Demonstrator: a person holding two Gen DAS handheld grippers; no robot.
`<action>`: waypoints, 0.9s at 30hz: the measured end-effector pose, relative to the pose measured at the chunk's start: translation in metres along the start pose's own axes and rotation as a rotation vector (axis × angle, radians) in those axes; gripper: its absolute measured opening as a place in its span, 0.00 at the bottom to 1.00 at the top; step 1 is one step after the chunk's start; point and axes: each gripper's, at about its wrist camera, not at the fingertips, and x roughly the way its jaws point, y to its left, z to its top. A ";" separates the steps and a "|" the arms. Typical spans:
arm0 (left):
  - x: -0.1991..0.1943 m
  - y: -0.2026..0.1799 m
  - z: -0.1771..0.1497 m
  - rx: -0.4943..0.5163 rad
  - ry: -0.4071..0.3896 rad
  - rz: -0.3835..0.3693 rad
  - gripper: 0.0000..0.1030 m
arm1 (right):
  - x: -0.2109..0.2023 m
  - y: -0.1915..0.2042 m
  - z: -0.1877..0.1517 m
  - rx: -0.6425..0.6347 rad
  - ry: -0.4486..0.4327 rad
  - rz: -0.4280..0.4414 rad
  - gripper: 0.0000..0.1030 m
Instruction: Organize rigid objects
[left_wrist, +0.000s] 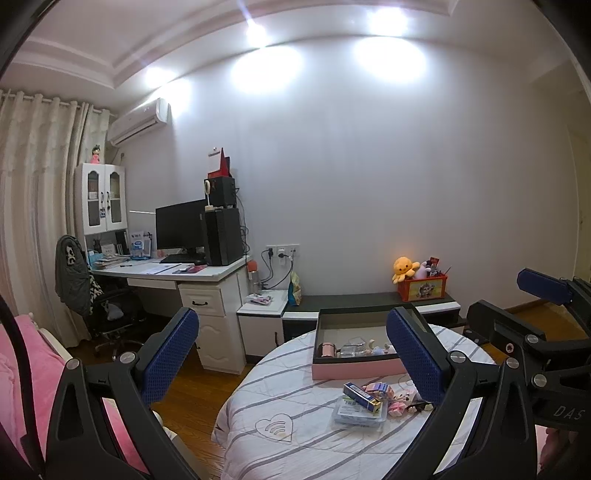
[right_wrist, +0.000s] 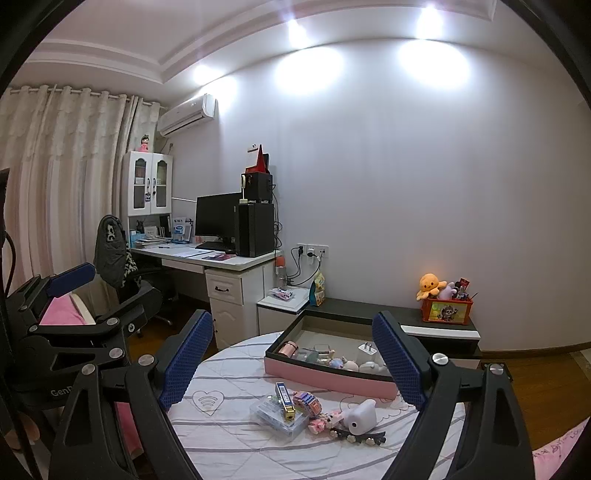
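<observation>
A pink-sided box with a dark rim (right_wrist: 314, 371) sits at the back of a round table with a striped cloth (right_wrist: 229, 439). It holds a copper cylinder (right_wrist: 287, 348), a white plug (right_wrist: 366, 349) and small figures. In front lie a clear plastic case (right_wrist: 277, 414), a blue and gold box (right_wrist: 284, 400), a pink block toy (right_wrist: 307, 401), a white rounded device (right_wrist: 360, 415) and a dark hair clip (right_wrist: 360, 436). My right gripper (right_wrist: 295, 369) is open and empty above them. My left gripper (left_wrist: 295, 354) is open and empty, held above the same table (left_wrist: 295, 443) and box (left_wrist: 354, 367).
A white desk (right_wrist: 229, 264) with monitor, computer tower and chair stands at the left. A low dark bench (right_wrist: 369, 310) along the wall carries an orange toy box (right_wrist: 447, 309) with plush toys. Pink bedding (left_wrist: 37, 369) lies at the left. Wooden floor surrounds the table.
</observation>
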 end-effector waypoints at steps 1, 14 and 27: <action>0.000 -0.001 0.000 0.000 0.000 -0.001 1.00 | 0.000 0.000 0.000 0.000 0.001 0.001 0.87; 0.002 -0.003 0.000 -0.001 0.004 -0.003 1.00 | -0.004 -0.003 -0.001 0.000 0.004 -0.004 0.87; 0.004 -0.008 -0.001 -0.001 0.011 -0.015 1.00 | -0.007 -0.005 -0.001 0.000 0.011 -0.005 0.87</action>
